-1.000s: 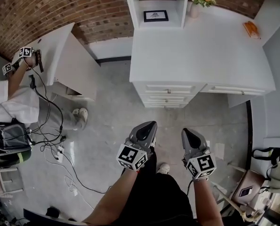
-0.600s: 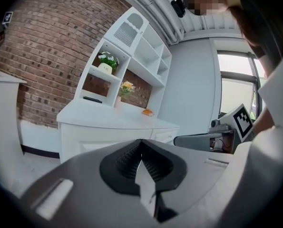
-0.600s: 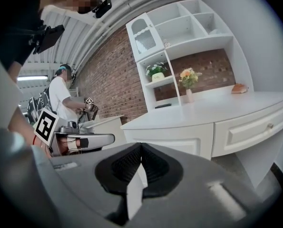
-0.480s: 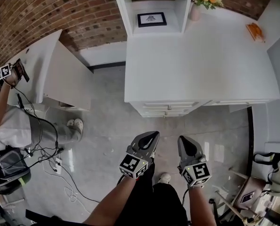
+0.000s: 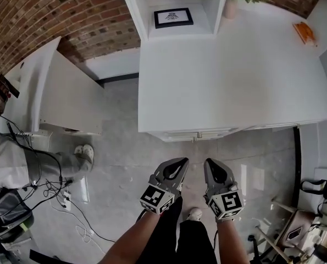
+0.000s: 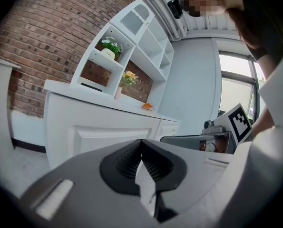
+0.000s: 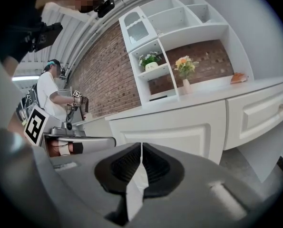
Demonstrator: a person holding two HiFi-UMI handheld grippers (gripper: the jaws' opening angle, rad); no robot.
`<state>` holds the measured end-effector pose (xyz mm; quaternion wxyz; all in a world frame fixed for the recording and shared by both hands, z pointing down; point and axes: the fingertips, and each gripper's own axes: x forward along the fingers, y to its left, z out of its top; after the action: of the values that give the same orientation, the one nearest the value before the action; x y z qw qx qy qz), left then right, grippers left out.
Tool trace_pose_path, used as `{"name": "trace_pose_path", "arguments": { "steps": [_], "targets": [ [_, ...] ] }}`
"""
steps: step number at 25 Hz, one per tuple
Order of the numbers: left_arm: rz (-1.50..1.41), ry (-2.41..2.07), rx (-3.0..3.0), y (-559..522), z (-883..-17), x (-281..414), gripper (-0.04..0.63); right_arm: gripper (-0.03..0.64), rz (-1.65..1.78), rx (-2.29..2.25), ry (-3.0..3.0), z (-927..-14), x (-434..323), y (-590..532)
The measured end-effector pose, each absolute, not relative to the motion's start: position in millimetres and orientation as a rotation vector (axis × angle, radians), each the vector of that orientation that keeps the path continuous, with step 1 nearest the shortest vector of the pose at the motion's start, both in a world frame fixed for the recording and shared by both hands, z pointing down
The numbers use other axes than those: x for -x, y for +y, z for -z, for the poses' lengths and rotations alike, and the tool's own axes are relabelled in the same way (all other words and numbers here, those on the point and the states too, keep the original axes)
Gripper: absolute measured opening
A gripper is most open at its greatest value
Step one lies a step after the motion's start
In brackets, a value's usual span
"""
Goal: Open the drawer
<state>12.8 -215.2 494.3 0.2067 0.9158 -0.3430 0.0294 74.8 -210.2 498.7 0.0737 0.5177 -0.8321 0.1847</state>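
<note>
head view, tongs: left tongs (image 5: 181,161) and right tongs (image 5: 208,161) sit side by side low in frame, pointing at the white unit. Both have dropped and closed in on it over the last second.
head view, drawers: the drawers (image 5: 197,134) are now only a thin strip under the edge of the worktop (image 5: 229,76). A second ago I saw them face-on. All look closed.
head view, gap: bare floor (image 5: 130,153) lies between tongs and drawers, so they are well apart with no contact.
head view, bystander: a person (image 5: 9,164) at far left has slid toward the frame edge; not part of this.
left gripper view: tongs closed tip to tip, nothing in them. A white panel (image 6: 98,137) is ahead, with a small drawer front past its right corner.
right gripper view: tongs all but closed, a hairline slit. They have just been easing apart, with nothing between. A drawer with a knob (image 7: 281,107) is off to the right, closed.
meaning: I judge this is approach only. Task not started, and I can't tell which drawer is the target. Tongs must open wider before taking a knob.
</note>
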Motion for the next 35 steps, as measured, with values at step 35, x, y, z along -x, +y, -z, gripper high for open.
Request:
{"name": "trace_pose_path", "arguments": {
  "steps": [35],
  "targets": [
    [0.027,-1.028,-2.527,-263.9,-564.7,-20.1,0.003,0.114,-0.471,-1.847,-2.319,-578.4,-61.2,-298.1]
  ]
}}
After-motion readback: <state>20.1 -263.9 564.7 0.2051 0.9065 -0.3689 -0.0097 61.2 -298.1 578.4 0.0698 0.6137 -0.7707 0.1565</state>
